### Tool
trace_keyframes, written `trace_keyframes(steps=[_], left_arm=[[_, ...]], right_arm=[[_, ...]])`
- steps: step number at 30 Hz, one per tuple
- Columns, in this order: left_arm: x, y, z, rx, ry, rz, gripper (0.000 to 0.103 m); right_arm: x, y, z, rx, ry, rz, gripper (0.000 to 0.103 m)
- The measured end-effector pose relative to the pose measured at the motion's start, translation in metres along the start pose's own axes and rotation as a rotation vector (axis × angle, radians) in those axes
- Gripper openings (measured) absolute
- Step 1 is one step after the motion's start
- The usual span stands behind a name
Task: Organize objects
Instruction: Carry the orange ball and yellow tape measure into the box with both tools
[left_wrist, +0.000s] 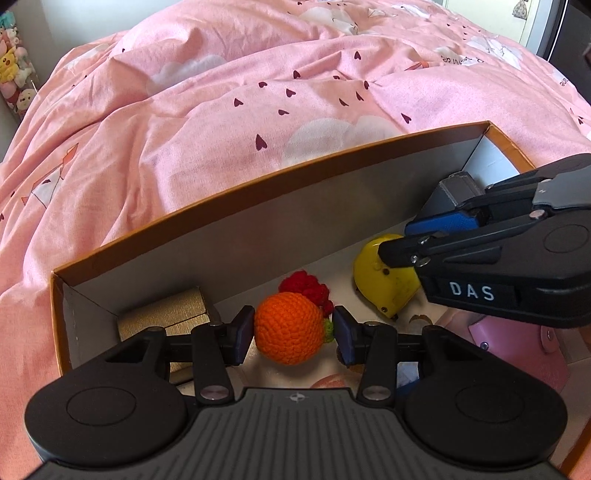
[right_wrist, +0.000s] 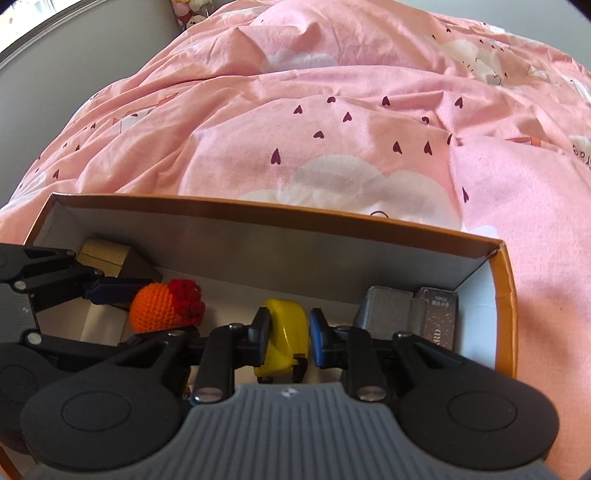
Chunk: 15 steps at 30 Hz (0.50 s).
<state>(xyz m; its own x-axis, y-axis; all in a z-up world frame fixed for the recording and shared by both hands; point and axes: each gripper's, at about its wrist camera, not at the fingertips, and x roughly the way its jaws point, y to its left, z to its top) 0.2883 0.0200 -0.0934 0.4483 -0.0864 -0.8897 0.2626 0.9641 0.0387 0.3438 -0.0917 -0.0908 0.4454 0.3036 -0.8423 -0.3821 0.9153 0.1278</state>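
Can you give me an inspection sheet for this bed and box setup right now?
Surface: pink bedspread, rumpled.
Job's things: orange-rimmed box holding crochet orange, red crochet piece, yellow tape measure, gold box, grey box, pink pouch.
Clutter: nothing seen.
Grippers: left gripper fingers flank the crochet orange; right gripper fingers flank the tape measure; closure unclear.
Cables: nothing seen.
Surroundings: plush toys.

The bed cover (left_wrist: 221, 122) is pink with dark little hearts and white clouds. The box (left_wrist: 229, 192) is orange outside, white inside. In the box: an orange yarn ball (left_wrist: 290, 328), a yellow toy (right_wrist: 286, 332).
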Motion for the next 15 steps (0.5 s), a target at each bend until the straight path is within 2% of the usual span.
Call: trace_keyframes(steps=[3, 11, 15], left_arm=[[0.002, 0.002, 0.001, -0.021, 0.01, -0.01, 0.052], [0.003, 0.009, 0.001, -0.107, 0.009, -0.031, 0.054], [-0.001, 0.01, 0.0, -0.137, -0.017, -0.033, 0.067]], right_arm=[[-0.004, 0.001, -0.001, -0.019, -0.022, -0.022, 0.025], [-0.02, 0.003, -0.004, -0.027, -0.055, -0.016, 0.025], [-0.032, 0.006, -0.008, -0.037, -0.075, -0.008, 0.026]])
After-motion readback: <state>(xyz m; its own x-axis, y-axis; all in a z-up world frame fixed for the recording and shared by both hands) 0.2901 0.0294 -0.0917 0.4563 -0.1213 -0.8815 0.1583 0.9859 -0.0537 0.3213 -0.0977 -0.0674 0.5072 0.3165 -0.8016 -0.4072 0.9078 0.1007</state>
